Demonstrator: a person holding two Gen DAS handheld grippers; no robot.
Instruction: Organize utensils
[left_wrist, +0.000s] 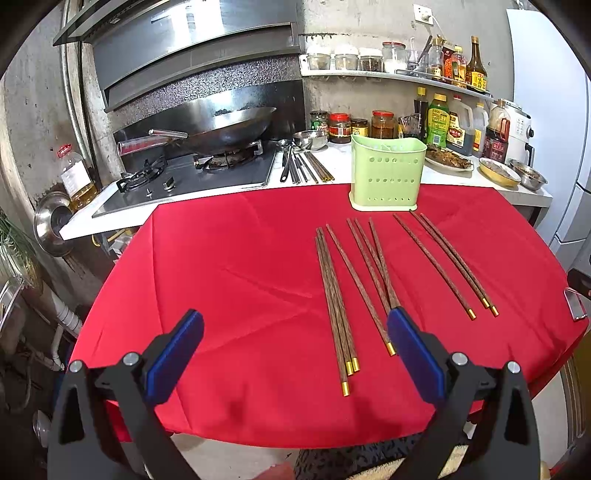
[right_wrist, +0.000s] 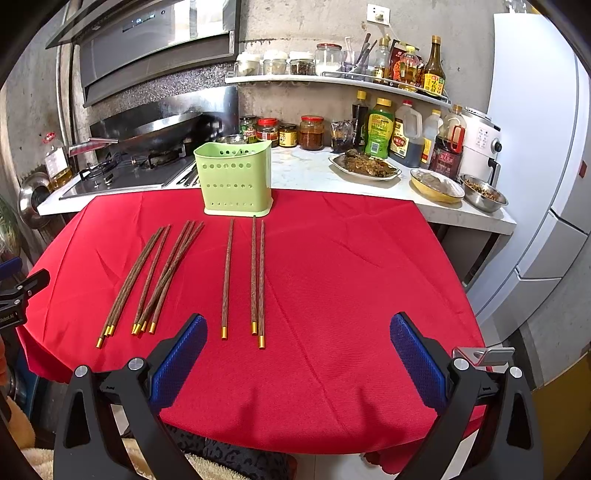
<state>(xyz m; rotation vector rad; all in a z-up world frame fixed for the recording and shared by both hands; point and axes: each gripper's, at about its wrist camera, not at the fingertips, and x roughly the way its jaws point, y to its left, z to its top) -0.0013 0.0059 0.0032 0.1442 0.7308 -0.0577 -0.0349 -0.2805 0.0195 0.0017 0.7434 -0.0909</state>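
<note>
Both grippers hang above the near edge of the red tablecloth (right_wrist: 332, 277). Left gripper (left_wrist: 295, 332): jaws spread wide, nothing between them. Right gripper (right_wrist: 298, 334): likewise wide and empty. Wooden chopsticks (right_wrist: 227, 277) (gold-capped ends toward the cameras) lie flat on the cloth in loose groups, some overlapping. The green perforated holder (right_wrist: 234, 181) stands upright at the cloth's far edge, just beyond the chopstick tips.

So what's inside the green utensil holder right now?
No chopsticks stick up above the rim of the green utensil holder; they all lie on the red cloth. Its perforated walls hide the bottom, so nothing more can be told.
</note>
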